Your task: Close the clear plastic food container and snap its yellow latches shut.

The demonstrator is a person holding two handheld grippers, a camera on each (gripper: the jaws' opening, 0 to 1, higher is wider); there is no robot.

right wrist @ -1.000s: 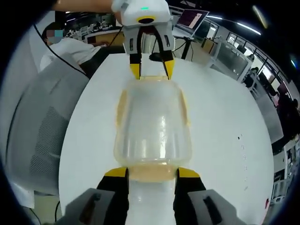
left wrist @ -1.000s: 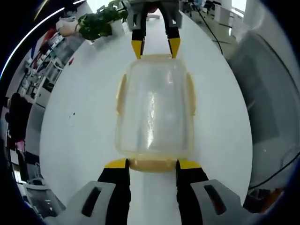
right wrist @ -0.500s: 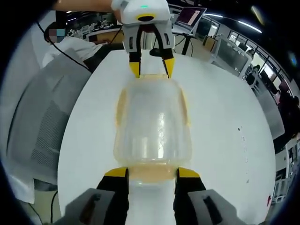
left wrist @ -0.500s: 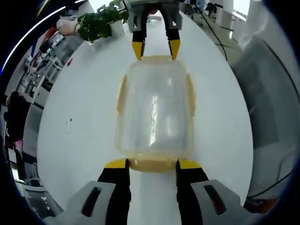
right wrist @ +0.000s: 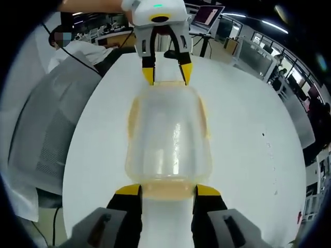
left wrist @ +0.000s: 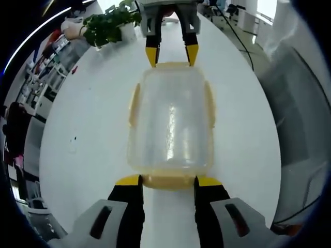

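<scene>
Both grippers meet the container end-on; in the left gripper view the left gripper (left wrist: 167, 180) has its yellow-tipped jaws spread about as wide as the near end latch (left wrist: 168, 181), one tip at each corner of it, so the jaws stand apart and grip nothing between them; the right gripper (left wrist: 171, 53) faces it from the far end, jaws likewise parted, tips at the corners of the far latch. In the right gripper view the arrangement mirrors: the right gripper (right wrist: 167, 190) brackets the near yellow latch (right wrist: 168, 191) with parted jaws, and the left gripper (right wrist: 167, 74) stands at the opposite end, a green light on its body.

Between them the clear plastic food container (left wrist: 170, 123) lies flat on the white table (left wrist: 88, 124), its lid on top; yellow latches run along both long sides (left wrist: 134, 105) as well as the two ends; whether any latch is snapped down I cannot tell.

Farther out, a green potted plant (left wrist: 106, 23) sits at the table's far edge; a grey mesh chair (right wrist: 44, 139) stands beside the table; an open laptop (right wrist: 209, 19) shows in the office behind.
</scene>
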